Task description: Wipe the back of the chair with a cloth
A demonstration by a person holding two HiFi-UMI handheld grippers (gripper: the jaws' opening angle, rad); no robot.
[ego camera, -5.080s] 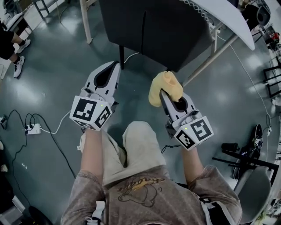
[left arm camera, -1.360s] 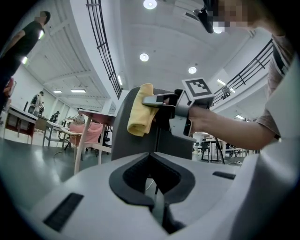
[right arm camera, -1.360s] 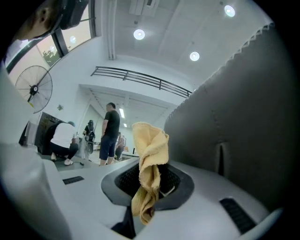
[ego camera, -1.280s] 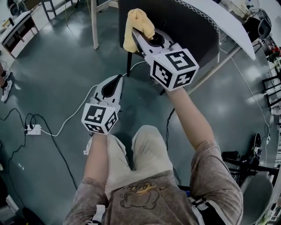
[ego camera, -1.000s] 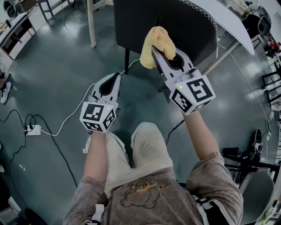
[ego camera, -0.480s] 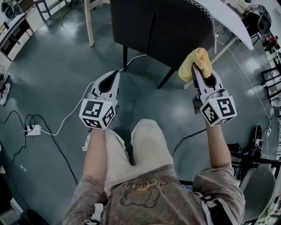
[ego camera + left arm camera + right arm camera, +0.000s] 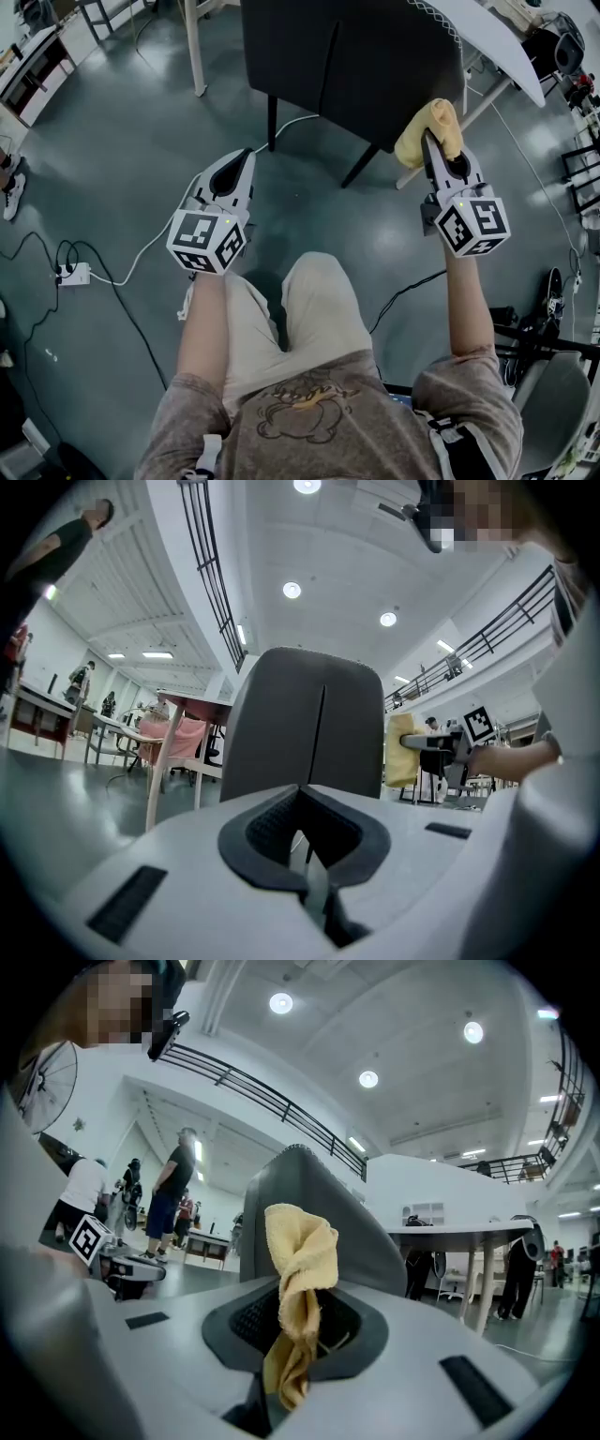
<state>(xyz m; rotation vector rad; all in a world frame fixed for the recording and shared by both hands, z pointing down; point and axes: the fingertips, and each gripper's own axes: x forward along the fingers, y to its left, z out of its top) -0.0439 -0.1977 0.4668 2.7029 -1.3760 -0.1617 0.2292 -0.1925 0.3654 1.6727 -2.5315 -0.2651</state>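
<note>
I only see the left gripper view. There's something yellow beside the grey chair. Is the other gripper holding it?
Observer: Yes. The right gripper view shows the right gripper shut on a yellow cloth.
Operator: Is it touching the chair?
Observer: The head view puts the cloth at the right edge of the chair back; I cannot tell whether they touch.
Operator: What else is down there?
Observer: A white power strip lies far off to the left, in the head view.
</note>
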